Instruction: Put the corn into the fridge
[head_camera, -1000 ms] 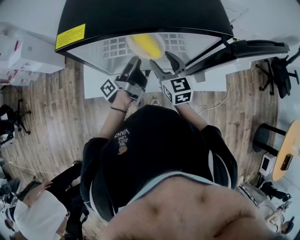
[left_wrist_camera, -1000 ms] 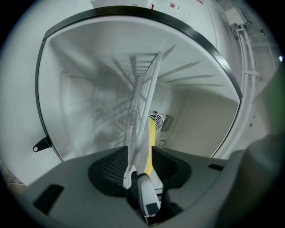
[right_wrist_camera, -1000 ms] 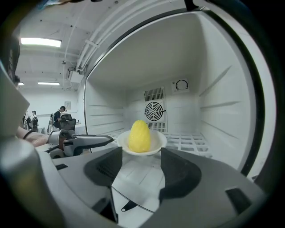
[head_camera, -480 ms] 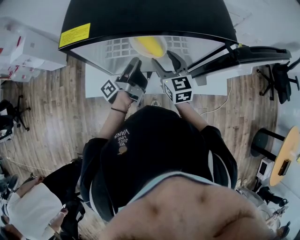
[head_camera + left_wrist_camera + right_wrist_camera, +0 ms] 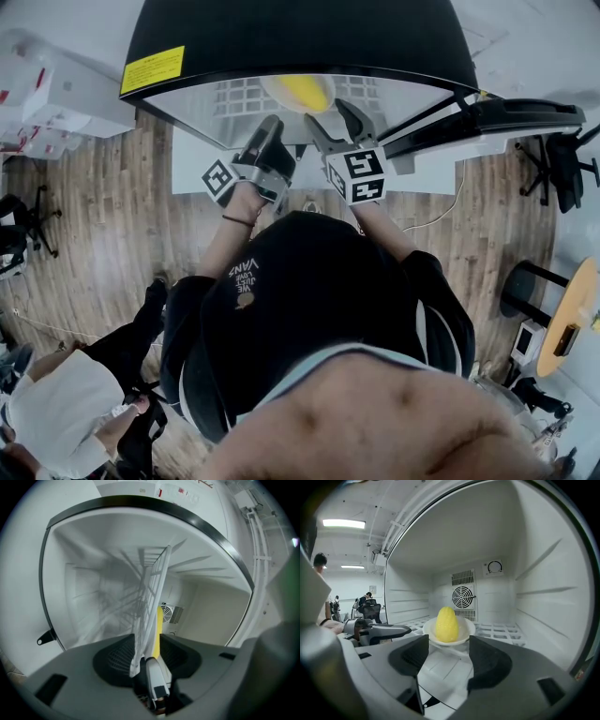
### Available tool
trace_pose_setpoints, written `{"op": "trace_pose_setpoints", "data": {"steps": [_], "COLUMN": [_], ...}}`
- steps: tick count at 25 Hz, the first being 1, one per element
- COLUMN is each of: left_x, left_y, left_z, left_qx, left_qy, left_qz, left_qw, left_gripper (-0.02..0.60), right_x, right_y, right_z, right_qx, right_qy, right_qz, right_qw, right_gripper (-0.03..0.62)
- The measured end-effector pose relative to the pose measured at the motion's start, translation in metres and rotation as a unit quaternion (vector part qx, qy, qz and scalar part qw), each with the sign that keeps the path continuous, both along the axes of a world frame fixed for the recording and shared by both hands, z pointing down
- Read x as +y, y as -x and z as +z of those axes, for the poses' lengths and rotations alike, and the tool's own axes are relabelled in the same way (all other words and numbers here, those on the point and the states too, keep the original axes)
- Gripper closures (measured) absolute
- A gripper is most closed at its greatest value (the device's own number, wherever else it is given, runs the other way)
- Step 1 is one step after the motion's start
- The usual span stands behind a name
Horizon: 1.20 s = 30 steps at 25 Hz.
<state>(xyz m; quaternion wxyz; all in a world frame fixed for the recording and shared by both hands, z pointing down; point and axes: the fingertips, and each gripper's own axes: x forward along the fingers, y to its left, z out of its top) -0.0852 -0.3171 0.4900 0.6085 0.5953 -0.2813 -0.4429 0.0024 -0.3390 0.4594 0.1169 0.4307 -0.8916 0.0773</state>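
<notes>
Wood-plank floor [image 5: 103, 234] surrounds a small fridge [image 5: 281, 37] with a glossy black top and smooth white plastic walls inside. Its door [image 5: 497, 103] stands swung open to the fridge's right. A white wire-grid shelf [image 5: 501, 631] spans the fridge's cavity. On it, near the back wall, sits a shallow white plate [image 5: 464, 634] holding the corn [image 5: 446, 624], a pebbled yellow oval standing on end. Behind it on the fridge's rear wall are a round fan grille [image 5: 463, 596] and a small dial [image 5: 494, 567].

The right tongs [image 5: 448, 641] hover at the fridge's mouth, jaws wide apart and empty, the plate just beyond them. The left tongs [image 5: 148, 639], rolled on their side at the fridge's front edge, have their jaws a little apart, and the shelf's edge shows in the gap. I cannot tell whether they touch it.

Since a second ago both tongs keep nearly the same pose at the fridge's opening and the corn has not moved. A bystander [image 5: 66, 422] well away from the fridge has shifted.

A yellow label [image 5: 152, 68] on the fridge's top is too small to read. "VANS" shows on the person's black clothing.
</notes>
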Motion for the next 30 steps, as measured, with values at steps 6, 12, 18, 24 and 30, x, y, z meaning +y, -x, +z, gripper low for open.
{"op": "trace_pose_setpoints", "data": {"steps": [6,12,18,24,30], "left_x": [0.0,0.0,-0.001,-0.001,0.003], "left_y": [0.003,0.003,0.002,0.008,0.007], "left_z": [-0.001,-0.005,-0.013,-0.023,-0.034], "left_qx": [0.0,-0.007,-0.028,-0.057,-0.097], "left_qy": [0.0,-0.007,-0.024,-0.046,-0.076], "left_qz": [-0.004,0.003,0.009,0.007,0.017], "left_qw": [1.0,0.9999,0.9993,0.9973,0.9923], "left_gripper": [0.437,0.437,0.437,0.437,0.437], "right_x": [-0.004,-0.005,-0.005,0.0,0.007], "right_y": [0.002,0.003,0.003,0.001,-0.001], "right_z": [0.0,-0.001,-0.002,-0.005,-0.009], "right_qx": [0.001,0.0,-0.003,-0.005,-0.01], "right_qy": [-0.001,-0.002,-0.001,-0.004,-0.007], "right_qz": [-0.002,-0.001,0.001,0.005,0.011], "right_qw": [1.0,1.0,1.0,1.0,1.0], "right_gripper": [0.335,0.335,0.335,0.335,0.335]}}
